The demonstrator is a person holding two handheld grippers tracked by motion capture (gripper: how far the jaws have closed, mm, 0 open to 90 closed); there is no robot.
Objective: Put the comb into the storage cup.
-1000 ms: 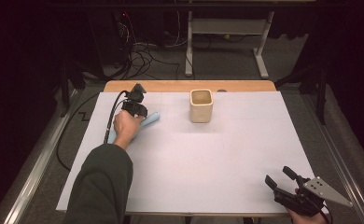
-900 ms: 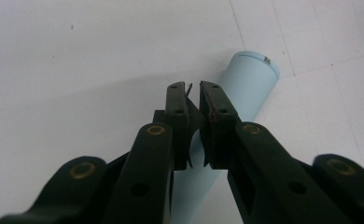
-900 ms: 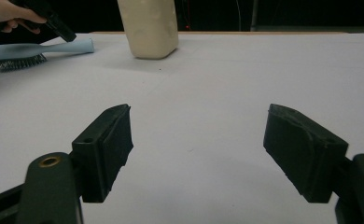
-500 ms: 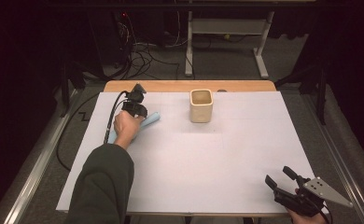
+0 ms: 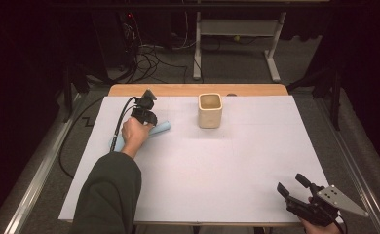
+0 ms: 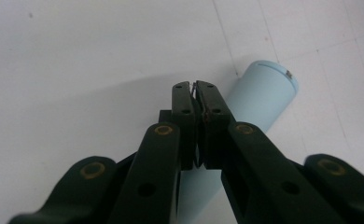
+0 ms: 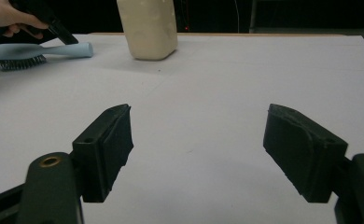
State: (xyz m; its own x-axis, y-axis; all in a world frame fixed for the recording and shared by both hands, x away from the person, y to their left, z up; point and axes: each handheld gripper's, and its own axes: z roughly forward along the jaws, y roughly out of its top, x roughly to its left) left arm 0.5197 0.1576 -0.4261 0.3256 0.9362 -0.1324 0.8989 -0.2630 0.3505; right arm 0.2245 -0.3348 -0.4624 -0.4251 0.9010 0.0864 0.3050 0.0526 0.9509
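Hairbrush [image 5: 160, 128], light blue, lies flat on the white counter [image 5: 227, 161] at its far left, handle end toward the beige cup [image 5: 210, 110]. Left gripper [image 6: 195, 88] sits directly above the handle, fingers pressed together, nothing visibly between them. Right gripper [image 5: 292, 187] rests at the near right corner, fingers spread wide, empty.

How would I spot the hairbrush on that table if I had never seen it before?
Start at the white table and find the cream cup near its far edge. To the cup's left lies the pale blue hairbrush, flat, bristles down, under the left gripper. It is the only blue thing there.
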